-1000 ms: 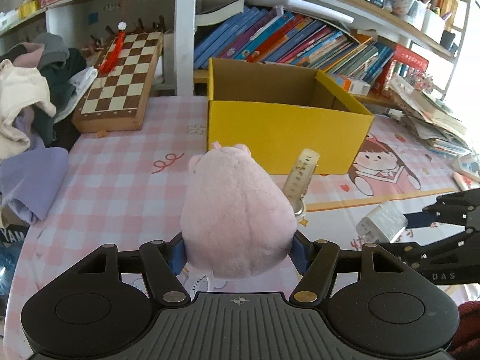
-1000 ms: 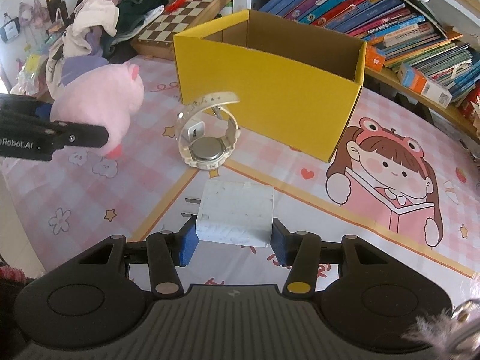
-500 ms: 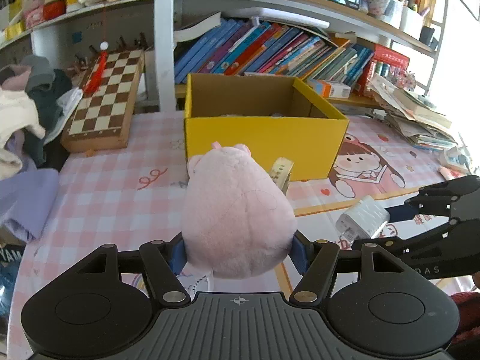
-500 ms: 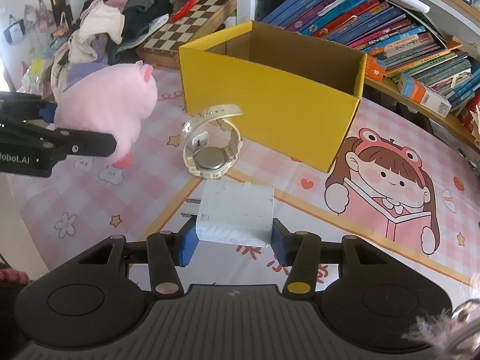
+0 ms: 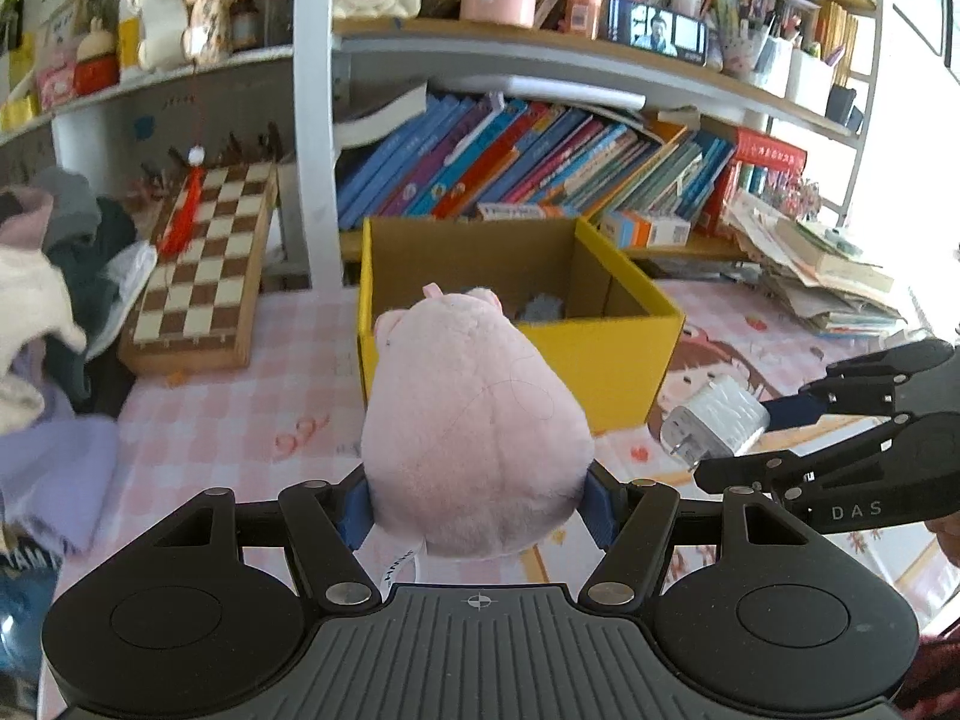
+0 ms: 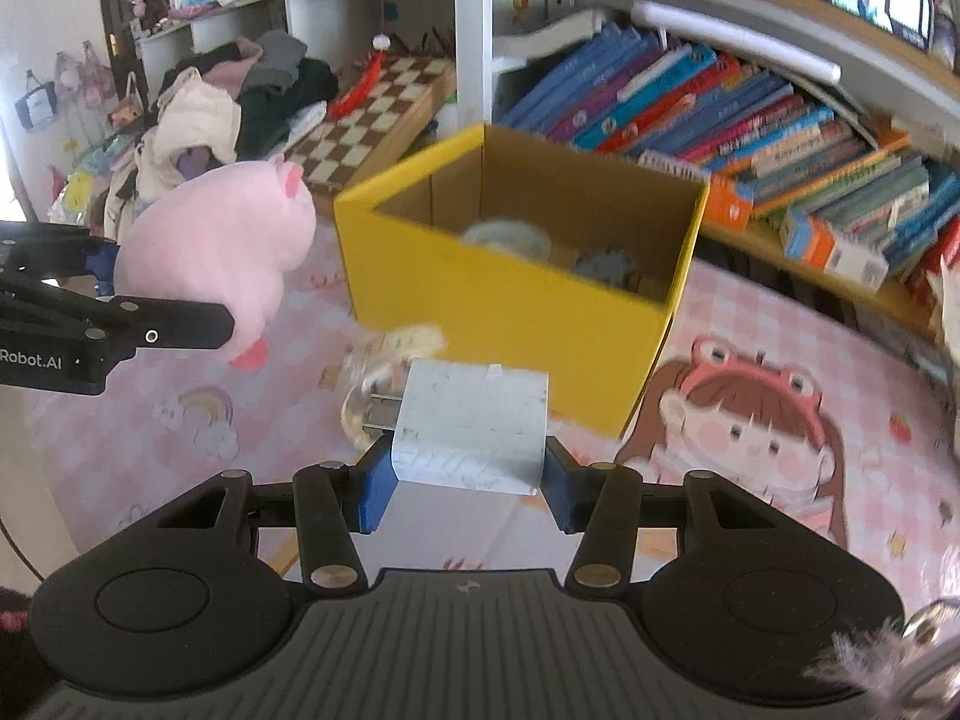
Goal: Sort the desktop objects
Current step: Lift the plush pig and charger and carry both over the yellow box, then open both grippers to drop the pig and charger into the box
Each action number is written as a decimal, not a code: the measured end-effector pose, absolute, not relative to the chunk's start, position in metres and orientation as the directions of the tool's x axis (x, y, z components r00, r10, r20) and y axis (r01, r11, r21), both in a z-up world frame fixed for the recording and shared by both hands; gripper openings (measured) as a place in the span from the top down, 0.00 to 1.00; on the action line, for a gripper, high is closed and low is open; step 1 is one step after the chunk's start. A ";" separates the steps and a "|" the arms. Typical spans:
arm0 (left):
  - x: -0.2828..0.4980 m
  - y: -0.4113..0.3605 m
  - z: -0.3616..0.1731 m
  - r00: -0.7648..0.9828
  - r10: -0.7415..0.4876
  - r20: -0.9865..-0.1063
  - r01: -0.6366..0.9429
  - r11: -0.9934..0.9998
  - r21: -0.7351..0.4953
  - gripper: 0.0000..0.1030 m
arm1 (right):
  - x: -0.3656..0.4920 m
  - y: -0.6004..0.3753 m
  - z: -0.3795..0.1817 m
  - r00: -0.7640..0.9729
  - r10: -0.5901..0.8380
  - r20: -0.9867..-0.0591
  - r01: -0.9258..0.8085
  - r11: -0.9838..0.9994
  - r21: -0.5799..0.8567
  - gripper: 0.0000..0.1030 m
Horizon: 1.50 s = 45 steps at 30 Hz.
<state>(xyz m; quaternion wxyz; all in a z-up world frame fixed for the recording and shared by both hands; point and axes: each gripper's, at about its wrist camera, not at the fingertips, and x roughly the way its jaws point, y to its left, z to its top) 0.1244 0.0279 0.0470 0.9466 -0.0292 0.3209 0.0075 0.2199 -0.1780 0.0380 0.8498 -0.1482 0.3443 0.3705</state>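
Plainly, "DAS" marks the right hand-held gripper (image 5: 774, 420).

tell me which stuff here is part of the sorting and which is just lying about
Job:
- plush pig, in the left tongs
- charger, in the right tongs
- yellow box
- watch on the mat

Lying about:
- chessboard
- books
- clothes pile

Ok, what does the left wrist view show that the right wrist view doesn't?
Only the left wrist view: the left gripper pads pressed into the pink plush pig.

Only the right wrist view: the cream wristwatch on the tablecloth, and a pale round item in the box.

Both: the yellow cardboard box, the white charger plug clamped in the right gripper, and the wooden chessboard.
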 end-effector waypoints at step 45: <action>0.367 0.053 0.012 0.662 0.067 -0.747 0.047 0.990 0.131 0.35 | 0.427 -0.068 -0.004 0.412 0.404 -0.816 -0.868 0.446 -0.217 0.55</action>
